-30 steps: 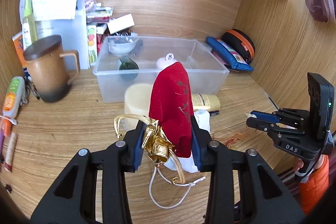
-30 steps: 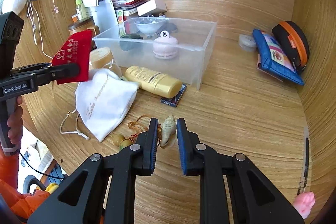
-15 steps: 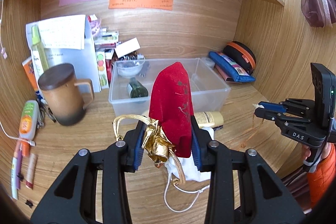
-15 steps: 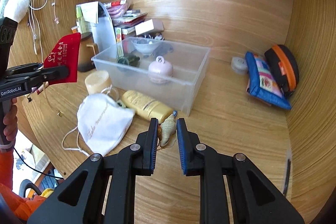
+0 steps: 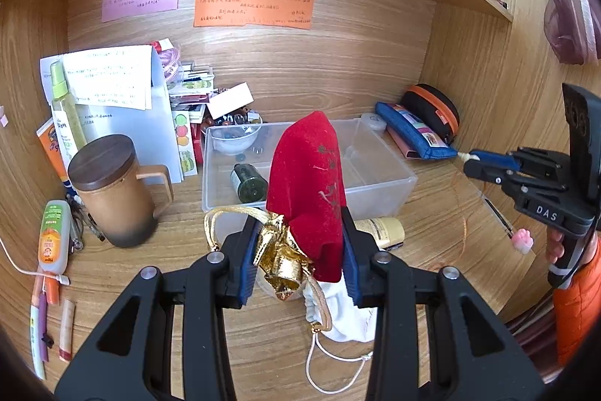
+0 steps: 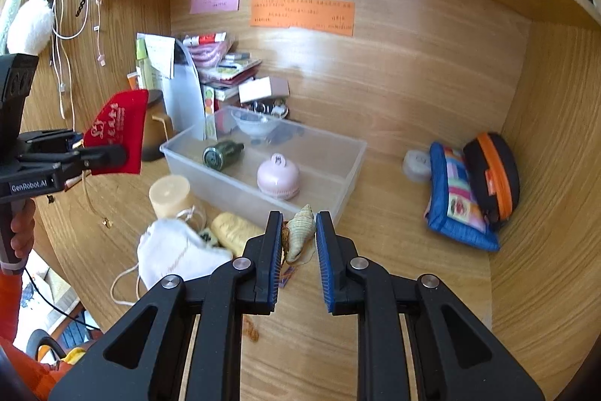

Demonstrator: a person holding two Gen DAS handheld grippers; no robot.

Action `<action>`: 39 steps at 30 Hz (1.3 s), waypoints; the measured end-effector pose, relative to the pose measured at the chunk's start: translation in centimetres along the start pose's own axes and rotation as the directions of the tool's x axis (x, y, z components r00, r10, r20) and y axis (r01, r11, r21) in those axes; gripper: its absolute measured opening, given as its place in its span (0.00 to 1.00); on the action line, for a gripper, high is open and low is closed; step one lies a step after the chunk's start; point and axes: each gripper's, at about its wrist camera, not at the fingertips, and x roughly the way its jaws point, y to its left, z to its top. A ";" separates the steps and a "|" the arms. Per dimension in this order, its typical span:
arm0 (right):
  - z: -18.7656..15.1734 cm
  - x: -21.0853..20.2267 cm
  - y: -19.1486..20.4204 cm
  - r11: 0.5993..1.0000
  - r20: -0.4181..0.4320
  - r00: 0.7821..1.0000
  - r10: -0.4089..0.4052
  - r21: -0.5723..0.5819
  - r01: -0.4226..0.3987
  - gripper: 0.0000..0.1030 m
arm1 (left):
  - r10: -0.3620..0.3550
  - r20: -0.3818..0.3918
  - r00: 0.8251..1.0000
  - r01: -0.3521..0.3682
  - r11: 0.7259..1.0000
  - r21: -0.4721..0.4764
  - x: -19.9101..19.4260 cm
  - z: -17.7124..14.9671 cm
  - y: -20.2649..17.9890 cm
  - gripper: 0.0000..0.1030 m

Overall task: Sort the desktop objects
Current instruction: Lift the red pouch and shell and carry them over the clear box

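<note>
Worktop [image 5: 233,337] in a wooden alcove, seen from both wrist views, with a clear bin [image 6: 338,175] at its centre. The bin already holds a bowl [image 6: 251,124], a green bottle [image 6: 221,153] and a pink case [image 6: 278,177]. Beside it on the worktop lie a white bag [image 6: 176,254], a candle [image 6: 171,194] and a yellow tube [image 6: 233,230], all unsorted. Left hand-held gripper [image 5: 296,247]: narrow, clamped on a red pouch [image 5: 308,183] by its gold-tied neck, the pouch carried clear of the worktop, in front of the bin. Right hand-held gripper [image 6: 298,237]: near its tightest, pinching a shell [image 6: 300,226] whose cord dangles beneath, held just short of the bin's near wall. Step in hand, as judged: the carry, both items lifted and not yet dropped. Next move: bring each gripper over the bin's rim, above a free patch of its floor, and only then part the jaws; the shell's cord may snag on the rim.
</note>
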 end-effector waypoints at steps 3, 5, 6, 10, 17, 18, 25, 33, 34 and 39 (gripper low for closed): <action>0.9 0.2 0.2 1.000 0.013 1.000 -0.001 -0.013 0.001 0.16 | -0.001 -0.002 1.000 0.001 1.000 0.002 0.2 0.4 0.3 0.36; 1.6 0.4 0.2 1.000 0.020 1.000 0.003 -0.019 -0.003 0.16 | 0.001 -0.003 1.000 -0.001 1.000 0.002 0.2 0.7 0.4 0.36; 1.8 0.5 0.2 1.000 0.022 1.000 0.003 -0.021 -0.003 0.16 | 0.002 -0.003 1.000 -0.002 1.000 0.002 0.3 0.9 0.6 0.36; 3.0 1.2 0.1 1.000 0.031 0.999 0.011 -0.023 -0.010 0.16 | 0.005 -0.004 1.000 -0.005 1.000 0.004 0.7 1.7 1.0 0.36; 5.6 2.5 -0.4 0.999 0.053 0.998 0.020 -0.029 -0.018 0.16 | 0.004 -0.006 1.000 -0.004 1.000 0.006 1.8 3.5 1.9 0.36; 5.9 2.7 -0.5 0.999 0.055 0.998 0.017 -0.031 -0.016 0.16 | 0.003 -0.006 1.000 -0.003 1.000 0.009 2.0 3.7 2.0 0.36; 8.2 4.2 -0.7 0.999 0.079 0.997 0.020 -0.045 -0.016 0.16 | 0.010 -0.009 1.000 -0.010 1.000 0.020 3.6 5.8 2.9 0.36; 9.9 7.5 -0.9 0.999 0.063 0.998 0.018 -0.049 -0.015 0.16 | 0.002 -0.023 1.000 -0.001 1.000 0.020 5.7 7.5 3.9 0.36; 10.0 7.7 -1.0 0.999 0.063 0.998 0.018 -0.048 -0.015 0.16 | -0.002 -0.026 1.000 0.002 1.000 0.020 6.0 7.7 4.0 0.36; 10.0 9.3 -1.5 0.999 0.045 0.999 0.025 -0.044 -0.023 0.16 | -0.021 -0.057 0.998 0.022 0.999 0.031 8.1 8.3 3.9 0.36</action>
